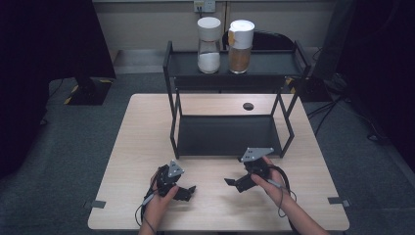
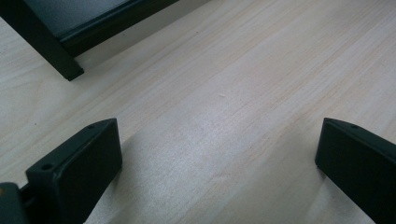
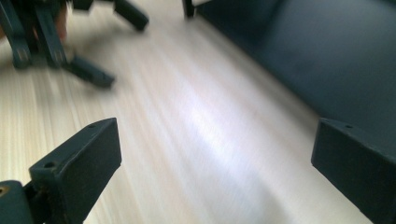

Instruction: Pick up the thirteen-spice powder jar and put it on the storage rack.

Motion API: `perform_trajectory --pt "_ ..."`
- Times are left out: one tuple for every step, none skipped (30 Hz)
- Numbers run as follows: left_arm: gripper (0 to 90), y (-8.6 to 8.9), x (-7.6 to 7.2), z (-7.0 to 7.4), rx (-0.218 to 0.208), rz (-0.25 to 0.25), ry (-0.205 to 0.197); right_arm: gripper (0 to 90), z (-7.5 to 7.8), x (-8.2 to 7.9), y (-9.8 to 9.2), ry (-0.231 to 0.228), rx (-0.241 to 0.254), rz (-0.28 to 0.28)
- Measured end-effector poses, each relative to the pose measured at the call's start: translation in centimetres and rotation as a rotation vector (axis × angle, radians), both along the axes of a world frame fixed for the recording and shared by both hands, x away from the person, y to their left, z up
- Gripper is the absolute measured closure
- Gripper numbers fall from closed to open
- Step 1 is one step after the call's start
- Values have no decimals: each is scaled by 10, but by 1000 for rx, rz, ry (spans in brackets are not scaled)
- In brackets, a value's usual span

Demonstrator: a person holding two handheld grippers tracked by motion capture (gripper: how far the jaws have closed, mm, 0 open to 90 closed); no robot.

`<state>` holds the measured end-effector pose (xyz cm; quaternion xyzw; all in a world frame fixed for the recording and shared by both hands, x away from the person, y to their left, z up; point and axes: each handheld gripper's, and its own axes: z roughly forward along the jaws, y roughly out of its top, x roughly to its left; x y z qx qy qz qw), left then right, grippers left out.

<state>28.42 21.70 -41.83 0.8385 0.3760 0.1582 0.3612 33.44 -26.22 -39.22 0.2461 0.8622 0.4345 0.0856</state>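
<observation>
In the high view, the left gripper [image 1: 188, 191] and right gripper [image 1: 231, 183] are held low over the table [image 1: 127, 147], near each other, before the black rack [image 1: 227, 133]; two jars [image 1: 209, 45] are stood on its top shelf. In the left gripper view, jaws are spread wide over bare wood; a rack leg [image 2: 51, 51] is seen ahead. In the right gripper view, jaws are likewise spread, nothing grasped; the left gripper [image 3: 93, 46] is seen opposite.

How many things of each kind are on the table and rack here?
Jars: 2, a white-filled jar and a brown-filled jar, both on the rack's top shelf
Racks: 1, a black rack on the table
Grippers: 2, left gripper and right gripper, both open
Total: 5
</observation>
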Motion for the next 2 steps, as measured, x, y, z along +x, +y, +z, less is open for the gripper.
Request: perform_trajectory --pt "0 0 0 0 0 0 0 6 -5 -1 0 5 -16 -1" --pt "0 0 0 0 0 0 0 12 -10 -3 2 2 -40 1"
